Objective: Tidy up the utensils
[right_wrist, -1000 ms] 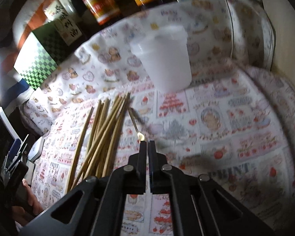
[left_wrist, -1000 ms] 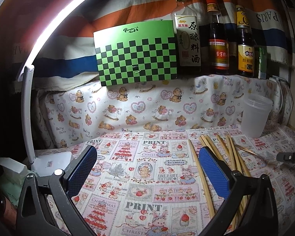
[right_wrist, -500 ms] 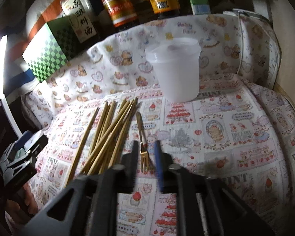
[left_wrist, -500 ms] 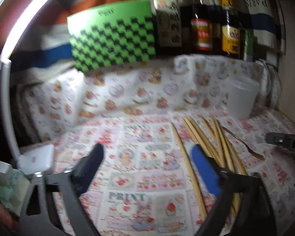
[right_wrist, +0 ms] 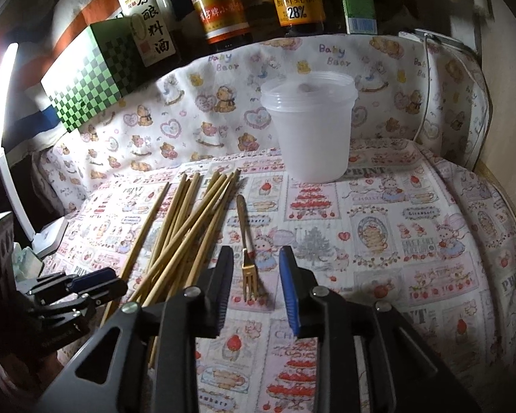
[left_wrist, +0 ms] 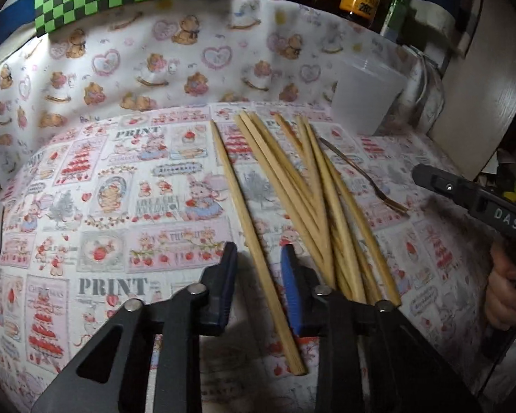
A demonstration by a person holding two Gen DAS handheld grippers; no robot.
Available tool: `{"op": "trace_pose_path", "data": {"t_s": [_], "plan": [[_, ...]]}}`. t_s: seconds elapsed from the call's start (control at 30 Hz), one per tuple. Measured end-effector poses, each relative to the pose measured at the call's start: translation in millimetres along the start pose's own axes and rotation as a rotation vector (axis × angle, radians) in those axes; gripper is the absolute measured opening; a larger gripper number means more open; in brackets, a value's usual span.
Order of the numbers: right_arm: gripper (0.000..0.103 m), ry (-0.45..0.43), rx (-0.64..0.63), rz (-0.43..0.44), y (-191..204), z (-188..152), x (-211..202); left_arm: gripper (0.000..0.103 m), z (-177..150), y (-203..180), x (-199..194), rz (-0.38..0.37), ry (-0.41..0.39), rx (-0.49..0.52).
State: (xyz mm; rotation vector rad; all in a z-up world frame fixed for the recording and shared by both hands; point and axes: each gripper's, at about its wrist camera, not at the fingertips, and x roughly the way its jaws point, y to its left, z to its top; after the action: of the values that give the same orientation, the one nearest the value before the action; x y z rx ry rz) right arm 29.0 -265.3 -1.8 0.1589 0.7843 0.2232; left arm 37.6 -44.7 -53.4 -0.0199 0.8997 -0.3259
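Observation:
A lone wooden chopstick [left_wrist: 244, 213] lies on the printed cloth, left of a loose bundle of several chopsticks [left_wrist: 313, 199]. My left gripper [left_wrist: 258, 254] straddles that lone stick; its jaws are closing, with gaps still showing on both sides of the stick. A small gold fork [right_wrist: 249, 275] lies flat, tines toward me. My right gripper [right_wrist: 256, 256] stands over it, jaws opening, pads clear of the fork. A translucent plastic cup [right_wrist: 309, 130] stands upright behind the fork. The bundle [right_wrist: 185, 227] lies left of the fork.
Sauce bottles [right_wrist: 223, 7] and a green checkered board [right_wrist: 89, 79] line the back ledge. A white desk lamp [right_wrist: 3, 103] stands at the left. A wooden panel [left_wrist: 481, 96] borders the right side. A hand [left_wrist: 505, 292] holds the right gripper [left_wrist: 464, 192].
The left gripper tipped down and moved onto the lone chopstick, its jaws narrowing from wide apart. The right gripper's jaws went from shut to parted, the fork now lying between them.

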Motion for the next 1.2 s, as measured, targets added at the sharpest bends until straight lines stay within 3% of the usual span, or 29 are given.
{"op": "trace_pose_path", "data": {"t_s": [0.17, 0.33, 0.37, 0.47, 0.57, 0.7, 0.87, 1.07, 1.2], "plan": [[0.027, 0.000, -0.017, -0.007, 4, -1, -1, 0.018, -1, -2, 0, 0.041, 0.010, 0.007], [0.032, 0.010, -0.128, 0.014, 21, -5, 0, 0.015, -5, -10, -1, 0.174, 0.014, 0.079], [0.032, 0.035, -0.175, 0.041, 28, -7, 1, 0.006, -5, -7, -2, 0.182, 0.016, 0.064], [0.032, 0.085, -0.254, 0.089, 45, -17, 4, 0.006, -3, 9, -5, 0.153, 0.010, -0.007], [0.032, 0.142, -0.291, 0.101, 54, -24, 13, 0.006, 1, 15, -18, 0.143, -0.078, -0.033], [0.032, 0.156, -0.296, 0.083, 54, -25, 19, 0.006, 2, 8, -50, 0.158, -0.260, -0.008], [0.032, 0.185, -0.294, 0.102, 56, -28, 22, 0.006, 1, 7, -76, 0.159, -0.416, -0.008], [0.031, 0.184, -0.304, 0.088, 59, -31, 22, 0.006, 4, 8, -84, 0.161, -0.465, -0.014], [0.028, 0.150, -0.332, -0.008, 60, -32, 20, 0.006, 1, 10, -90, 0.158, -0.489, -0.033]]}}
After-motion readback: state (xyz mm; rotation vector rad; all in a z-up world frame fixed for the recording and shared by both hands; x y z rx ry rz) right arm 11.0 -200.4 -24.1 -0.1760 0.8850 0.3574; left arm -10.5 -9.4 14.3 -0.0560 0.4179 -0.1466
